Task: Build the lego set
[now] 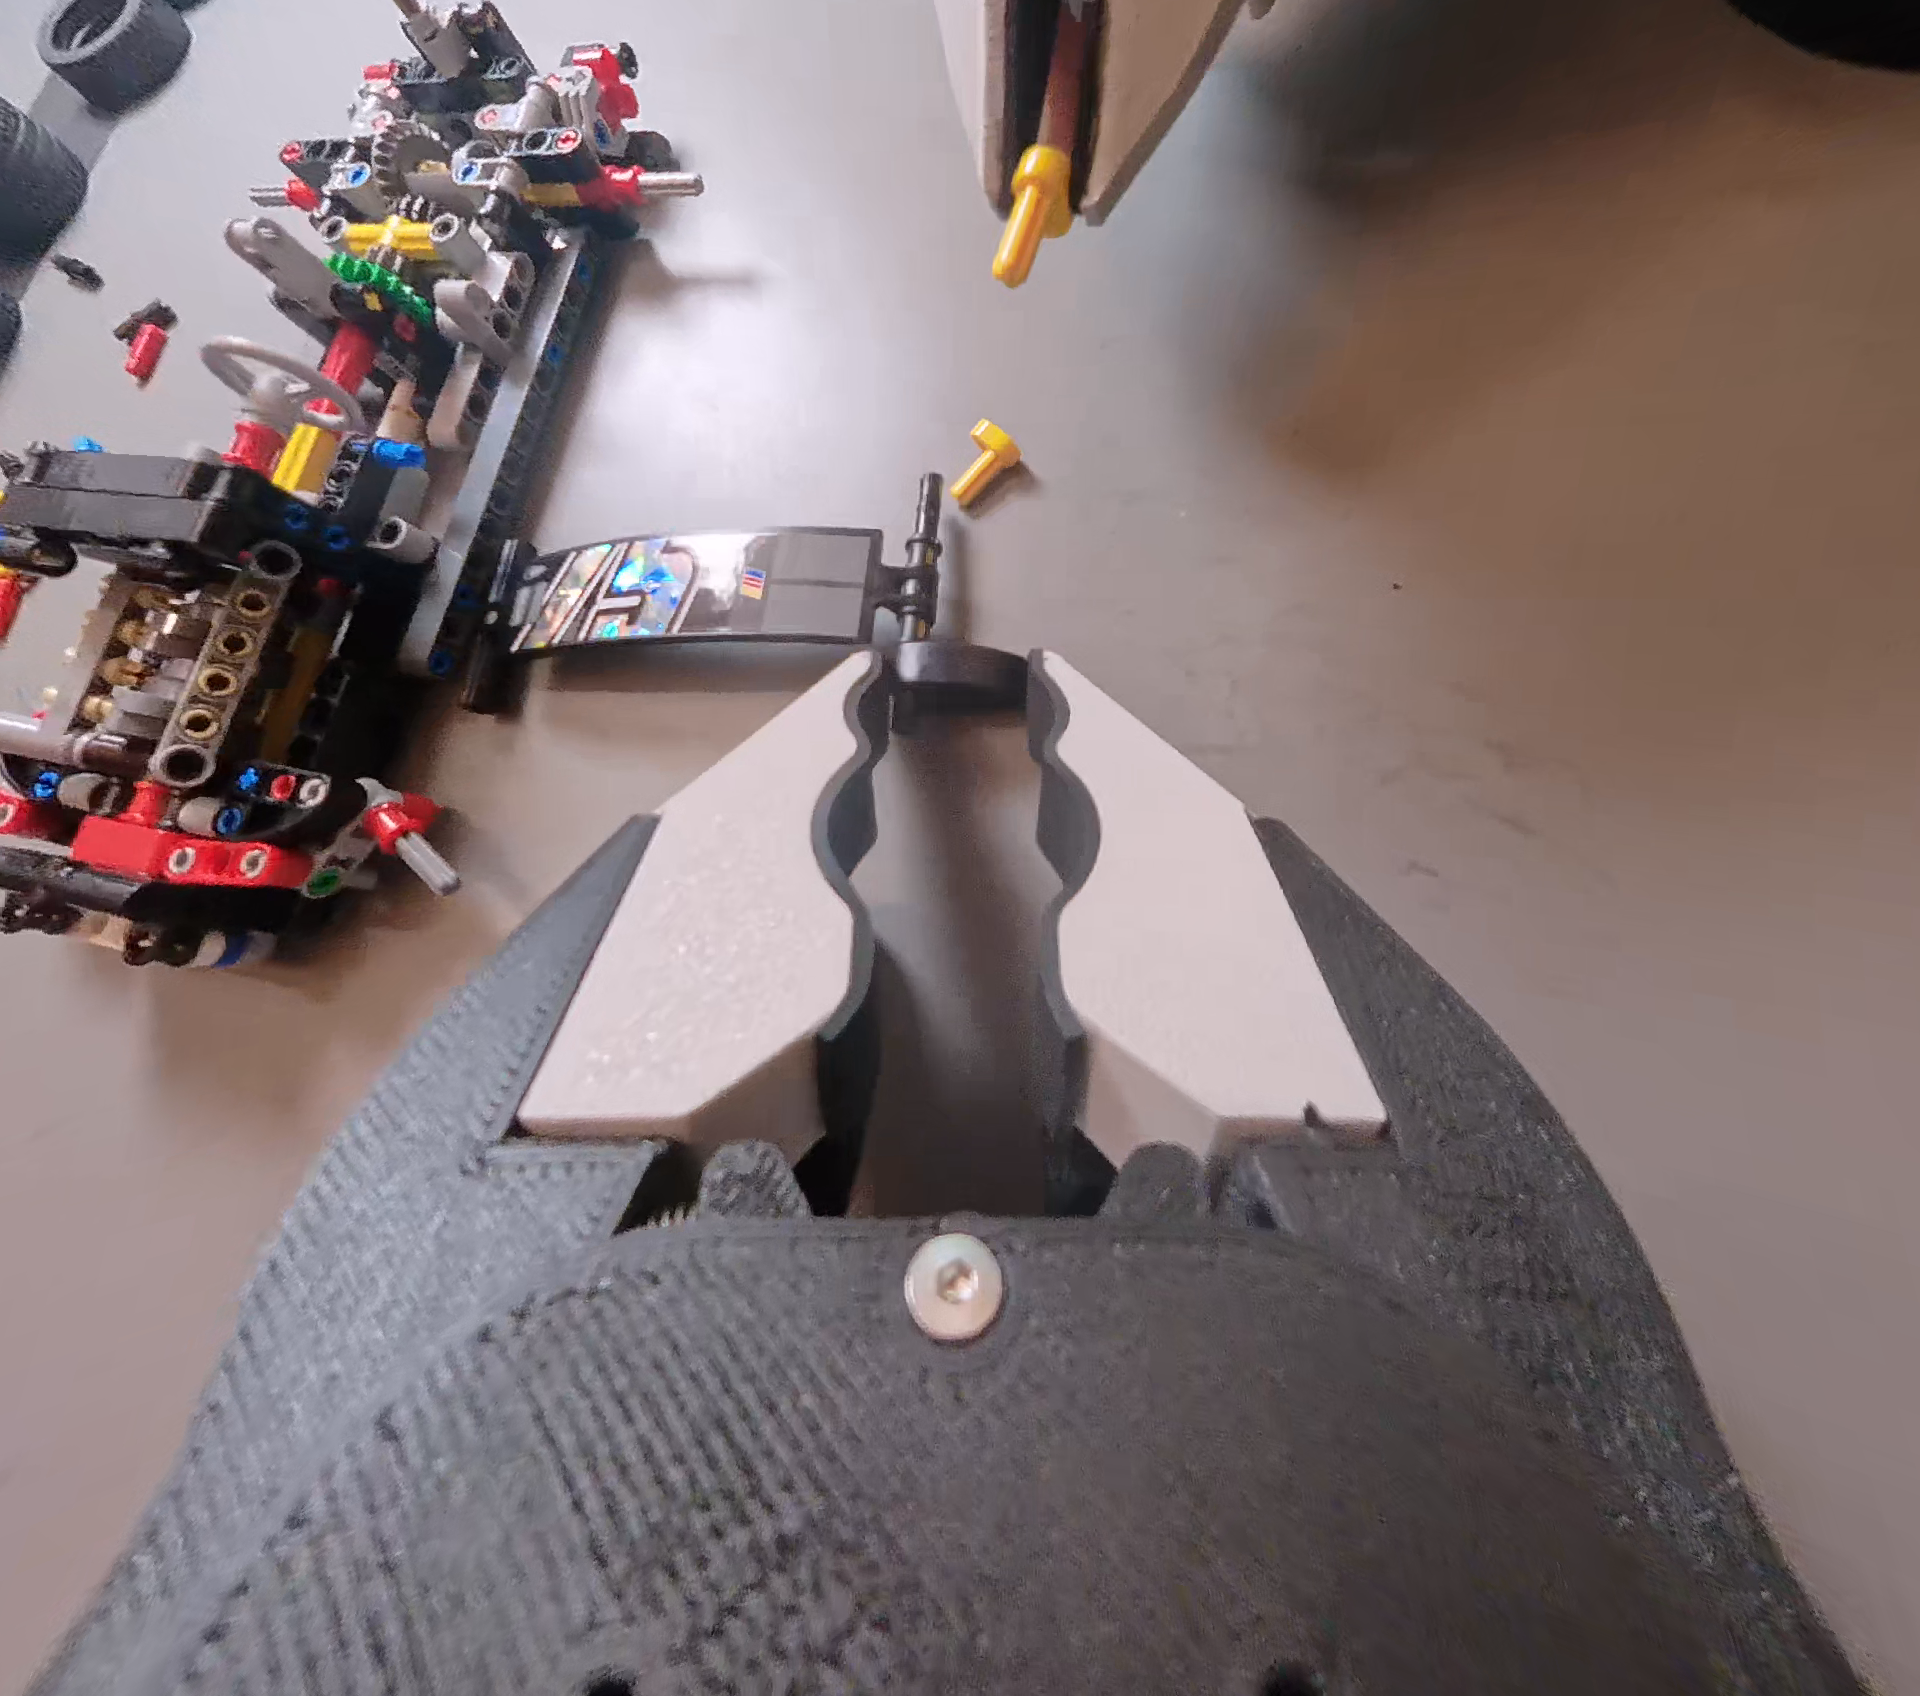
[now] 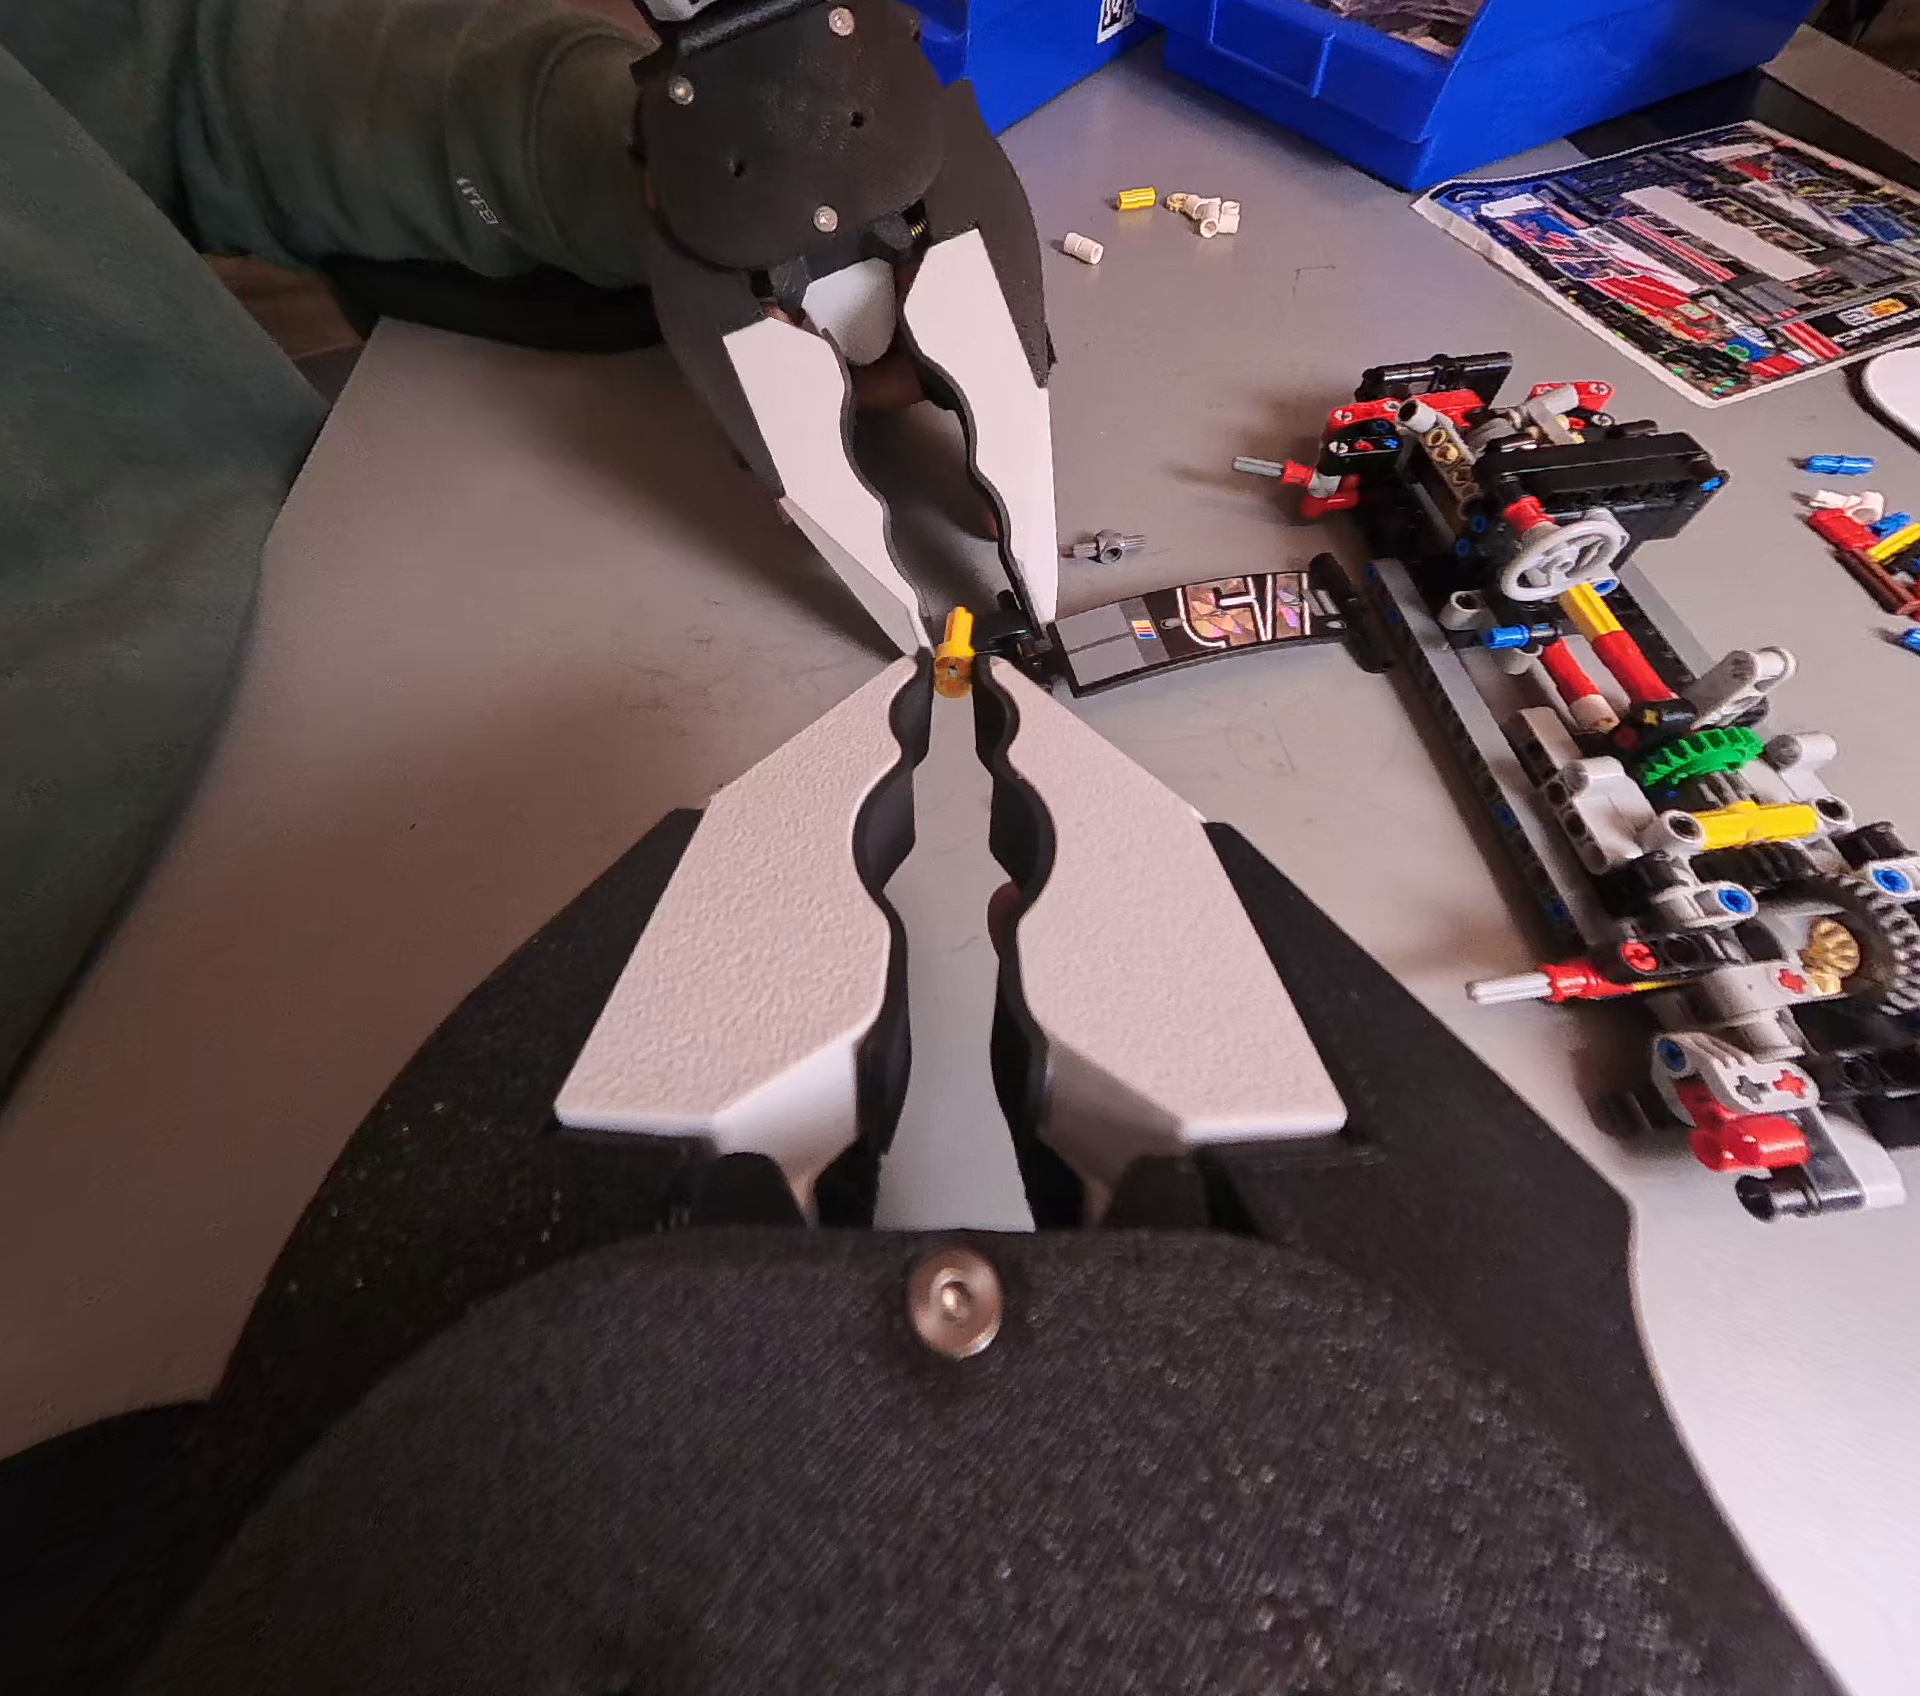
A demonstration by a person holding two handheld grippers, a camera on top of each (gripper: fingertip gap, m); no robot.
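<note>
A grey table [image 2: 582, 503] carries everything. The right gripper [image 2: 953, 682] is closed on a yellow pin [image 2: 952, 654], raised above the surface. Just beside it, the left gripper [image 1: 954, 678] is narrowed onto a black connector [image 1: 961, 666] at the end of a stickered black panel [image 1: 691, 583]. The panel's far end meets the car chassis [image 2: 1621, 773]. Another yellow pin [image 1: 987, 459] lies near the panel.

Both wrist cameras look down close, facing each other over the black panel [image 1: 707, 586].
</note>
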